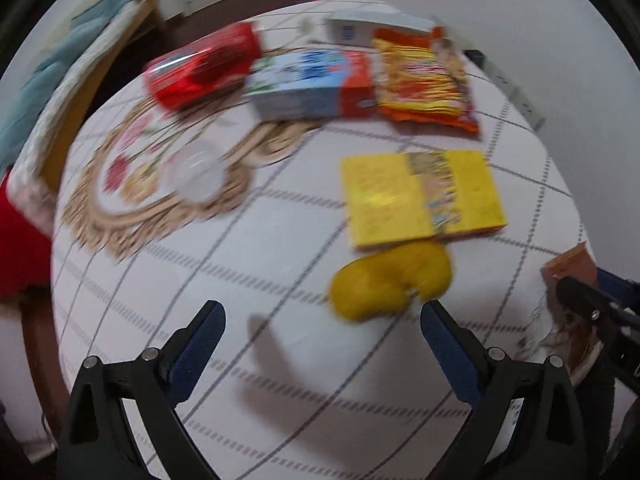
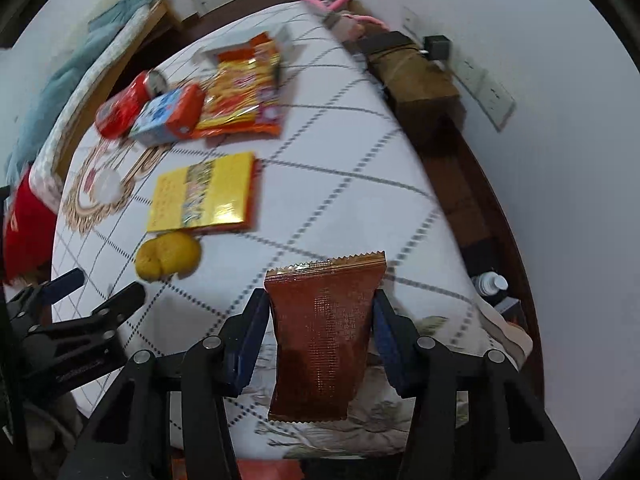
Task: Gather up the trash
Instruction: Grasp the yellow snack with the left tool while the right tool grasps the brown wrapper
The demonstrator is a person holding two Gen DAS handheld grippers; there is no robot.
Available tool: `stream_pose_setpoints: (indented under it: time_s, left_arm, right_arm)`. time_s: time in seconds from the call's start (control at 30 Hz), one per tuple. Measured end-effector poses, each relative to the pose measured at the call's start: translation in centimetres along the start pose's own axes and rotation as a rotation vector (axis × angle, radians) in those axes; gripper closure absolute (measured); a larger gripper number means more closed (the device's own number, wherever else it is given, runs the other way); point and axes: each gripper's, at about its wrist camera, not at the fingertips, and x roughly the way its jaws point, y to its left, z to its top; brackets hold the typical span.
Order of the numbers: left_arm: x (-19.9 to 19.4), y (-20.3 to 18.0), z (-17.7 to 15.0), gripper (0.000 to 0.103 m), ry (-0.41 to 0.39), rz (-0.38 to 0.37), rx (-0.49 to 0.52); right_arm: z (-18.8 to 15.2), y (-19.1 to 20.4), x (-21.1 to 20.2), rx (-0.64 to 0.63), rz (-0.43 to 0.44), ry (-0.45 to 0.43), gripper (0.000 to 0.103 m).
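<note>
My right gripper (image 2: 322, 312) is shut on a brown snack wrapper (image 2: 324, 332) and holds it above the near edge of the table; the wrapper also shows at the right edge of the left wrist view (image 1: 568, 268). My left gripper (image 1: 322, 320) is open and empty above the tablecloth, just in front of a yellow peel-like lump (image 1: 390, 280), which also shows in the right wrist view (image 2: 168, 258). Behind it lie a yellow flat box (image 1: 420, 196), an orange-yellow snack bag (image 1: 424, 80), a blue and red carton (image 1: 312, 82) and a red can (image 1: 200, 68).
The round table (image 1: 280, 360) has a white checked cloth. A woven placemat with a clear cup (image 1: 192, 176) lies at the left. A white box (image 1: 372, 28) sits at the back. A brown bench (image 2: 416, 80) and a small bottle (image 2: 490, 282) stand right of the table.
</note>
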Motion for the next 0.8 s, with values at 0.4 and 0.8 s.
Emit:
stream_pose_setpoints:
  time_s: [0.4,0.8]
  left_arm:
    - [0.0,-3.1,1.1,0.079,0.010,-0.074,0.067]
    - [-3.4,-0.9,-2.2,0.086,-0.049,-0.020,-0.005]
  right_arm:
    - [0.0,-0.8,1.0,0.038,0.014,0.010,0.050]
    - [-0.9,1.1,-0.3,0.010,0.041,0.001,0.051]
